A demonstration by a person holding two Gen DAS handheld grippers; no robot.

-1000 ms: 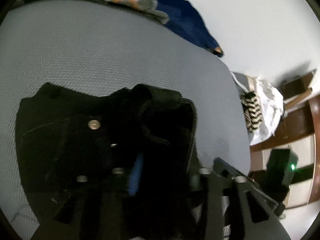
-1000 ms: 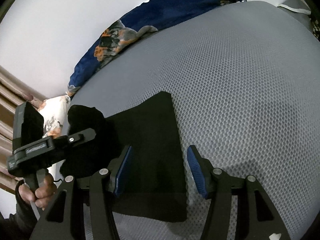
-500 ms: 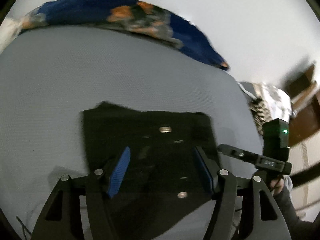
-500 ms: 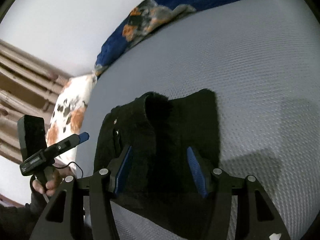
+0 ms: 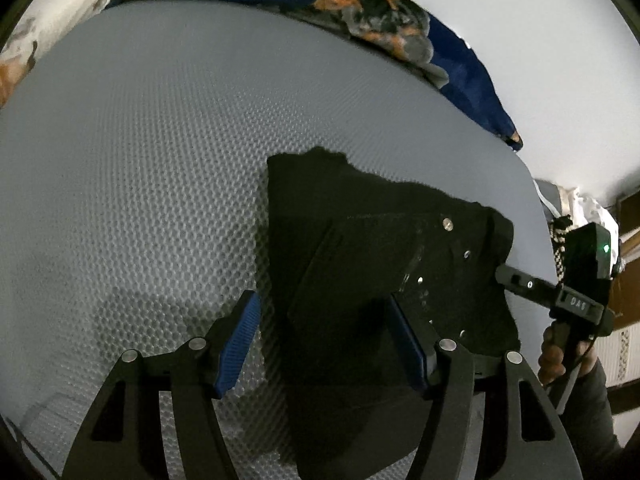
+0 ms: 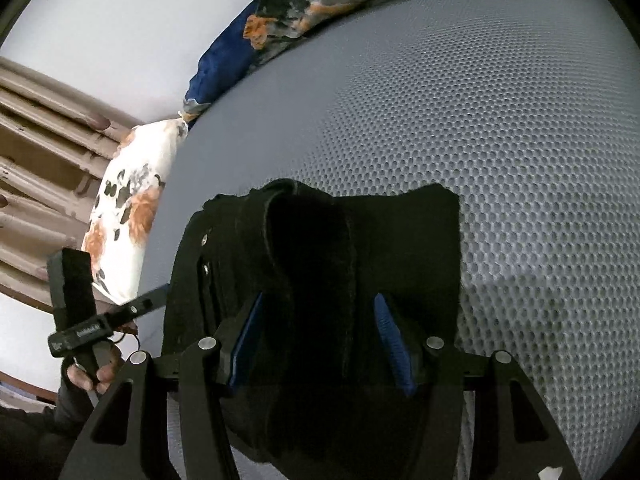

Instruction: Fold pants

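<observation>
— Grey honeycomb-mesh bed surface (image 5: 152, 152) fills both views, with a dark blue floral blanket (image 5: 400, 36) bunched along its far edge and a white pillow with orange and black blotches (image 6: 128, 216) at one side. Where are the pants?

— The black pants with metal rivets (image 5: 380, 264) lie on the mesh as a compact bundle, already doubled over; a thick rolled ridge shows in the right wrist view.

— And the grippers?

— The left gripper (image 5: 332, 340) has its blue pads spread wide, over the bundle's near edge, gripping nothing. The right gripper (image 6: 320, 344) is spread too, its pads either side of the ridge; whether they touch cloth I cannot tell.

— Which step, then?

— Late, I'd judge: a fold laid down, hands released. Next calls for flattening that ridge and squaring edges, or one last fold.
</observation>
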